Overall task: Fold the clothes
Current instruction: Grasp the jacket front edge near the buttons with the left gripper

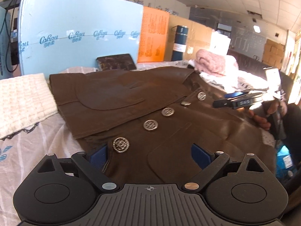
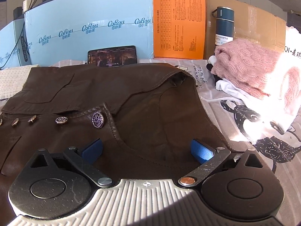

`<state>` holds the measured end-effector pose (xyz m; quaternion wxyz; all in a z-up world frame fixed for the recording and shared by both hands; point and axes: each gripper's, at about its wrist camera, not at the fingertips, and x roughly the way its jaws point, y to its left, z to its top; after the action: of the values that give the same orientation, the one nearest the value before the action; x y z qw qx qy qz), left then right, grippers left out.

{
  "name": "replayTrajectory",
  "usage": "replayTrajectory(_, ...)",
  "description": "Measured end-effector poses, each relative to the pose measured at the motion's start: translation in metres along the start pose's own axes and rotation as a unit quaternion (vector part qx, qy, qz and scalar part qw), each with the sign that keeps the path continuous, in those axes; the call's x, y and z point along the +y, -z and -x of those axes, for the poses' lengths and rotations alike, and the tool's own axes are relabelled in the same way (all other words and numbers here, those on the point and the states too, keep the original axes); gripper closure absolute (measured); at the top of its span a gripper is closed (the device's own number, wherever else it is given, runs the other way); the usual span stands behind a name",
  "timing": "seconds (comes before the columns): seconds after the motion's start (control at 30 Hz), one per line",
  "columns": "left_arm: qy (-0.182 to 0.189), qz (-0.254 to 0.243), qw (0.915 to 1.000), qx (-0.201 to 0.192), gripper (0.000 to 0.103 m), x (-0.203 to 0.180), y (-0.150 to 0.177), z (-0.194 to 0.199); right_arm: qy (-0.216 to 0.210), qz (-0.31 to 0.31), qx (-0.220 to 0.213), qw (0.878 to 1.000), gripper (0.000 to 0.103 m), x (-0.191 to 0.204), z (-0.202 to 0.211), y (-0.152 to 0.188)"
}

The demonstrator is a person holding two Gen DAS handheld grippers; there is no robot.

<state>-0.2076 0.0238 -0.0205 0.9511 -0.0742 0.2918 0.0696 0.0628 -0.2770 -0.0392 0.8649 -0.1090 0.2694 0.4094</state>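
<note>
While both grippers hang just over it, the brown leather vest [image 1: 116,94] lies flat in the middle of the bed sheet [image 1: 37,150], with its neck hole toward the right side. The left gripper [image 1: 150,155] has its blue fingers [image 1: 200,155] spread wide and holds nothing; it sits above the bottom hem, next to the lowest silver button [image 1: 121,144]. The right gripper [image 2: 147,148] is spread wide too, with nothing in it, above the neck hole near the top button [image 2: 98,120]. From the left camera you can see the right gripper off to the side, with a hand [image 1: 263,116] around its handle. A pink sweater [image 2: 244,64] sits on white clothes [image 2: 272,103] at the right edge of the bed. A phone [image 2: 112,55] leans on the blue board [image 2: 90,24] at the far edge. A blue bottle [image 2: 224,26] stands by a cardboard box [image 2: 255,24], next to an orange box [image 2: 178,24]
</note>
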Motion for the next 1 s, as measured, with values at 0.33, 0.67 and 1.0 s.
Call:
replayTrajectory(0.33,-0.079,-0.04,0.9956,-0.03,0.101,0.001,-0.001,0.004,-0.002,-0.029,-0.018,0.999,0.002,-0.008,0.006,0.002)
replayTrajectory(0.67,-0.148,-0.084,0.9852,-0.024,0.06,0.001,-0.005,0.002,-0.052,0.011,-0.109,0.993,0.0,0.007,0.085,0.027)
replayTrajectory(1.0,-0.034,-0.055,0.996,-0.062,0.011,-0.023,0.0,0.026,-0.171,0.157,-0.1,0.968,0.0,0.055,0.136,0.059)
